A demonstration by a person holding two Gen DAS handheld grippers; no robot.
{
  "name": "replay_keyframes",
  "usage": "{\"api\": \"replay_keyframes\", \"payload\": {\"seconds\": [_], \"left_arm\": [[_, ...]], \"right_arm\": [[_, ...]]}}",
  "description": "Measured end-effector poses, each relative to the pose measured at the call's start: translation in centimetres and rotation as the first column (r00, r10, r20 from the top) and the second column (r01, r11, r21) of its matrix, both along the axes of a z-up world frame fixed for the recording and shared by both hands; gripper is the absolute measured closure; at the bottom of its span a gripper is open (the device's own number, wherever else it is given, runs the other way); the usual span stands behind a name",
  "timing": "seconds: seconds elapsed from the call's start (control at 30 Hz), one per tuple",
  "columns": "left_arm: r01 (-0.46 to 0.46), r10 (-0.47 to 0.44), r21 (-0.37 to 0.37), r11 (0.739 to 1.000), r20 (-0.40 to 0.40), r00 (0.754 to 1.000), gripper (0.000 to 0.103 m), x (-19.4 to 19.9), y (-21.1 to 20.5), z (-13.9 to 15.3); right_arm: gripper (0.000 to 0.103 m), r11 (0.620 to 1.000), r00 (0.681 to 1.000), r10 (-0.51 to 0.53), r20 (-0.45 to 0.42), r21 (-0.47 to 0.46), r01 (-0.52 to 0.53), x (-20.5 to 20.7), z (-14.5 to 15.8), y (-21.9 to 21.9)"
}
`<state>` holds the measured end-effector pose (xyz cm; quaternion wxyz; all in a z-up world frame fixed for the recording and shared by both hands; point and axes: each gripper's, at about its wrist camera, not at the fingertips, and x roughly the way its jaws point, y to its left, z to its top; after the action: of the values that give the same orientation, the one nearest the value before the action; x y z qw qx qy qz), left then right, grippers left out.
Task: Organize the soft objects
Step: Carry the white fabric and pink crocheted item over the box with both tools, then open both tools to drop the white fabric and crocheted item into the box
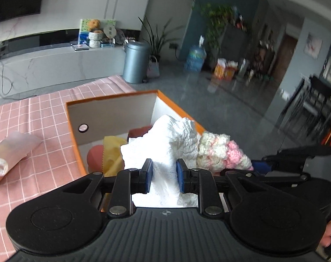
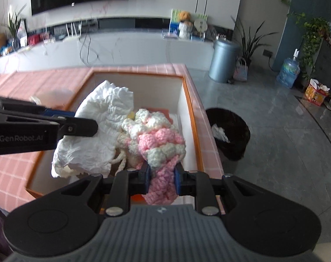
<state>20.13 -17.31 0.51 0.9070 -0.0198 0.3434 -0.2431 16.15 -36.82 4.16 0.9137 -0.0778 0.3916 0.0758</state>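
We are holding the left gripper [image 1: 164,175] clamped on a crumpled white cloth [image 1: 172,144], and its blue pads [image 1: 148,174] are pressing the cloth from both sides. The cloth is hanging above the open orange box [image 1: 113,97], over its near part. We are holding the right gripper [image 2: 162,180] clamped on a pink and white knitted piece [image 2: 159,139], which is also hanging above the box, just beside the cloth and touching it. Inside the box, a yellow cloth [image 1: 113,148] and a reddish round thing [image 1: 95,155] are lying on the bottom. The box is standing on the table with the pink checked tablecloth [image 1: 39,118]. Left of the box, a translucent pouch [image 1: 11,150] is lying on the tablecloth.
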Motion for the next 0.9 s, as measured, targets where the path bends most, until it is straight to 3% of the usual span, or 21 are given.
{"api": "replay_keyframes", "payload": {"seconds": [0.4, 0.63, 0.77, 0.9], "left_arm": [[0.111, -0.099, 0.170, 0.979, -0.078, 0.992, 0.077, 0.9, -2.3, -3.1], [0.138, -0.124, 0.281, 0.950, -0.068, 0.990, 0.073, 0.1, -3.5, -3.6], [0.157, -0.144, 0.319, 0.935, -0.065, 0.988, 0.065, -0.2, -3.9, -3.6], [0.150, -0.136, 0.290, 0.945, -0.066, 0.988, 0.047, 0.0, -3.4, -3.7]], "right_arm": [[0.082, 0.996, 0.989, 0.031, -0.143, -0.075, -0.042, 2.7, -3.4, -0.5], [0.079, 0.992, 0.987, 0.053, -0.150, -0.105, -0.069, 3.1, -3.8, 0.5], [0.075, 0.988, 0.986, 0.063, -0.157, -0.128, -0.084, 3.1, -3.8, 0.9], [0.067, 0.986, 0.987, 0.066, -0.146, -0.141, -0.087, 3.0, -3.8, 1.0]]}}
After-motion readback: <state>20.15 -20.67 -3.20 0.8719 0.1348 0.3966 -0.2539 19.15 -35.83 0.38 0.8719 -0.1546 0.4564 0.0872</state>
